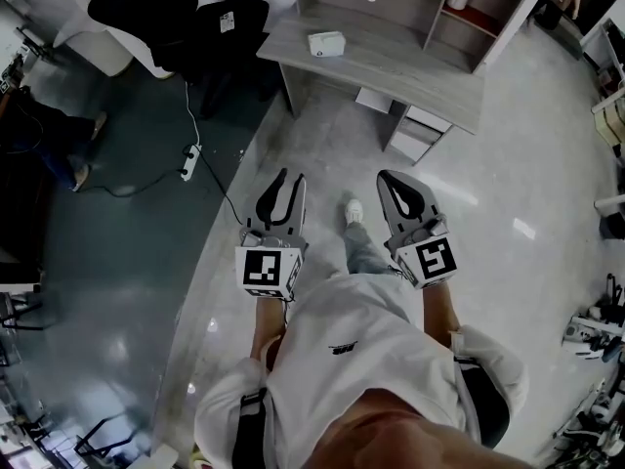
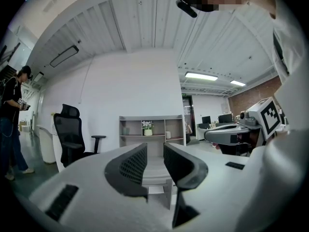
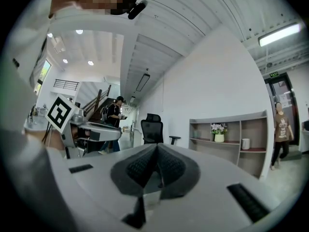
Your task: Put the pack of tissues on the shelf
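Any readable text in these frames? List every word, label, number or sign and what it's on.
No text reads clearly.
Small dark logo on the white shirt: too small to read.
Green sign above the dark doorway: too small to read.
White tag on the black office chair: blurred.
White pack of tissues: no print visible.
Left gripper and right gripper cubes: black-and-white square patterns, no characters.

The head view looks steeply down from above the person, with the left gripper (image 1: pixel 292 176) and right gripper (image 1: pixel 389 176) close below and the shelf (image 1: pixel 395 13) farther off at the top. Each gripper view looks roughly level along its own jaws across the room. All three views share the shelf and the black chair (image 2: pixel 67 134), and each gripper view catches the other gripper at one edge.
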The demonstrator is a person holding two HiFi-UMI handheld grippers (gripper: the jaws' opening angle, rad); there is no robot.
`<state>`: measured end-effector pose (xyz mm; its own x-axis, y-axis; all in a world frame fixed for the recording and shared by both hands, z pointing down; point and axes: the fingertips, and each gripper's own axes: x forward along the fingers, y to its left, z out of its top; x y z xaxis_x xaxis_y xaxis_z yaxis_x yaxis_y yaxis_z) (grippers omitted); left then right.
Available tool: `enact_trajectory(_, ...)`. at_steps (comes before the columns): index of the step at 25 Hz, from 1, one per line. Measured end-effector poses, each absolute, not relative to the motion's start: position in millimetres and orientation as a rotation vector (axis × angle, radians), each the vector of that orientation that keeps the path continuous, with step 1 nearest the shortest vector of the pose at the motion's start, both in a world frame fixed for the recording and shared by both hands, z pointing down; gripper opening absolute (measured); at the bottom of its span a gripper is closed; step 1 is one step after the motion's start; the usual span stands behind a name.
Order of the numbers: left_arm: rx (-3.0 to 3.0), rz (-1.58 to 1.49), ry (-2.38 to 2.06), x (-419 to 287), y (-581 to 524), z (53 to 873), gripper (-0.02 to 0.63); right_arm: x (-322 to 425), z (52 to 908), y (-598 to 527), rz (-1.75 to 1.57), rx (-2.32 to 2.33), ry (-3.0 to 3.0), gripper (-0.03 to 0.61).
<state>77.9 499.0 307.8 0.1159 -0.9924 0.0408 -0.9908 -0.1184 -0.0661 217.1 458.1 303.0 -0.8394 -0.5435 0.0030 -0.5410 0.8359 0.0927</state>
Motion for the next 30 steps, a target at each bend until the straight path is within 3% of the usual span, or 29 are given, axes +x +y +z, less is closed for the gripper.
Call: enact_trajectory(30,-2.33,-0.204,2.187,-2.9,203.7,344.1,0.121,125.9,345.4,160.8,-0.006,0.701,-2.961,0.026)
